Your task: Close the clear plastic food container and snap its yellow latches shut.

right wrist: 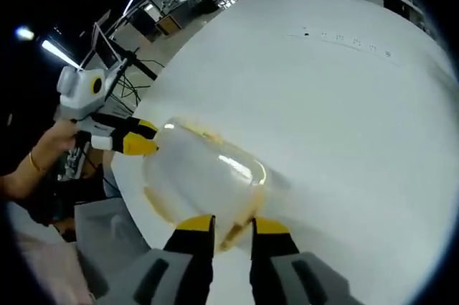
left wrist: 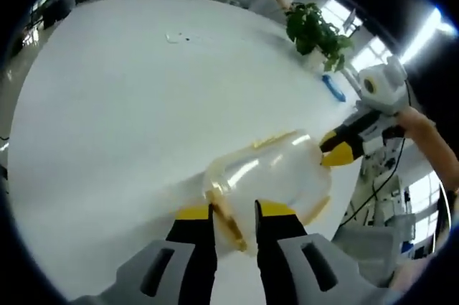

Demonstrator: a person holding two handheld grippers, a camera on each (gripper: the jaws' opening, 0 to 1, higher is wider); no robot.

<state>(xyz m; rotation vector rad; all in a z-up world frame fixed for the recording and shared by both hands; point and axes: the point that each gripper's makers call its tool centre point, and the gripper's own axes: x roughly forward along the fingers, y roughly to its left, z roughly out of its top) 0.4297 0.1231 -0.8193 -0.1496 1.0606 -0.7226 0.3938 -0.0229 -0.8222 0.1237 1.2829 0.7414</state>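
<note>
I have the box (left wrist: 269, 176) near the table (left wrist: 129, 104) edge. My left gripper (left wrist: 234, 213) has its jaws pinched on a yellow latch (left wrist: 228, 220). My right gripper (right wrist: 233, 227) pinches the other end. If I push too hard, the box may slide off or the latch may slip out.

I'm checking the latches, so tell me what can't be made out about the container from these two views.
- Left gripper view: yellow latch sits between the left gripper jaws; snapped or not, unclear.
- Right gripper view: right gripper at the container rim; glare hides the lid seam.
- Small marks on the table: too small.
</note>
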